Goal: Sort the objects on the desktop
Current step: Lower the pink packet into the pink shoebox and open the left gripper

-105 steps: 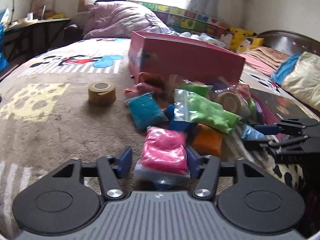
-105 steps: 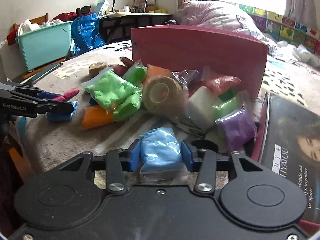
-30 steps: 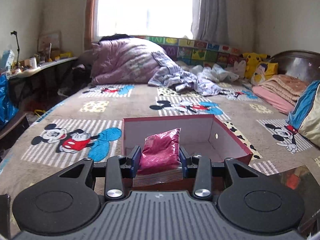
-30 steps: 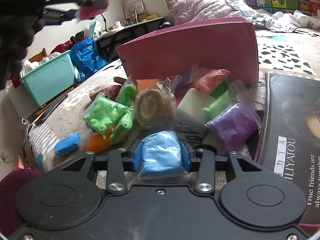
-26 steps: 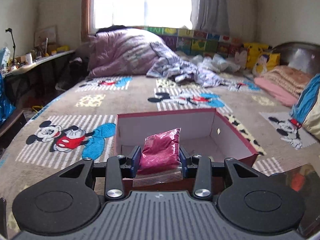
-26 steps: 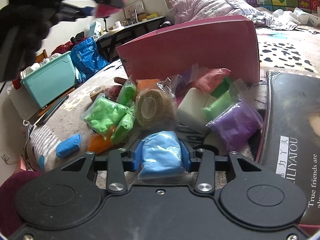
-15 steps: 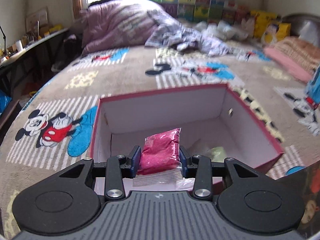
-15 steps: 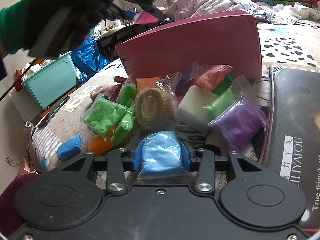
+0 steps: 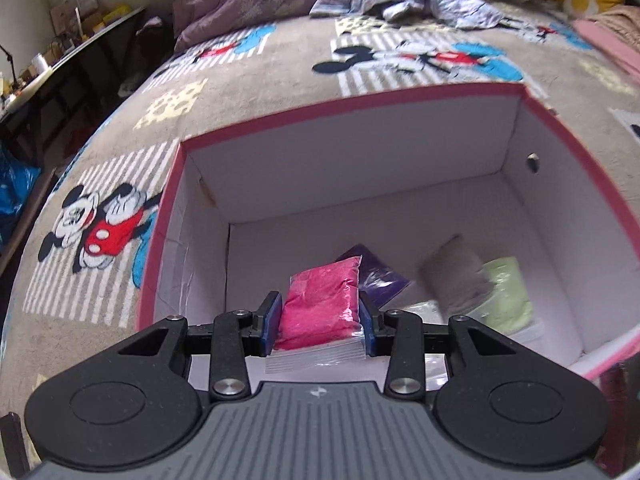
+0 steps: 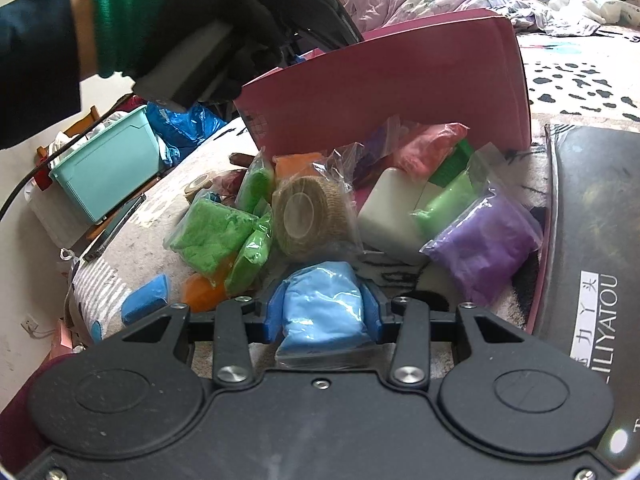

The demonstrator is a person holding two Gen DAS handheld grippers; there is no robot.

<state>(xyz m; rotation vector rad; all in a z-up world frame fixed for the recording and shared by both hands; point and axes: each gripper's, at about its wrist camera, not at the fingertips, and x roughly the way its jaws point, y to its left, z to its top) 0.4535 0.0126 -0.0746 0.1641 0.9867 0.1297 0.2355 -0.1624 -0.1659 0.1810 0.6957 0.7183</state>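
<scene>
From the left wrist I look straight down into the pink box [image 9: 352, 108]: white inside, red-rimmed, standing on the cartoon-mouse blanket [image 9: 200, 92]. The left gripper [image 9: 320, 318] is clamped on a pink bag [image 9: 320, 304], both blue pads pressing its sides, and the bag hangs inside the box near the front wall, above the floor. Only this view shows what lies in the box: a purple bag [image 9: 376, 276] just behind the pink one, a grey bag [image 9: 456, 276] and a pale green bag [image 9: 506, 292] toward the right corner. The left half of the box floor is bare white, and the walls stand well clear of the tongs on both sides.

The right wrist view shows the box only from outside, as a pink wall [image 10: 400, 80] behind the heap. It shows the gloved left hand [image 10: 224, 28] with a green cuff, holding its tool over the box's near corner; the tips dip out of sight behind the wall. The right gripper [image 10: 322, 314] is closed tight on a light blue bag [image 10: 322, 308], low at the front of the heap. Crowded just ahead of it are a tan tape roll [image 10: 308, 216], a bright green bag [image 10: 216, 236], an orange bag [image 10: 200, 292], a white block [image 10: 390, 212] and a purple bag in the heap [image 10: 484, 248]. A dark magazine [image 10: 592, 240] hems the heap on the right; a small blue lump [image 10: 146, 304] lies apart on the left, with open blanket around it, and a teal bin [image 10: 112, 168] stands beyond the bed's edge.
</scene>
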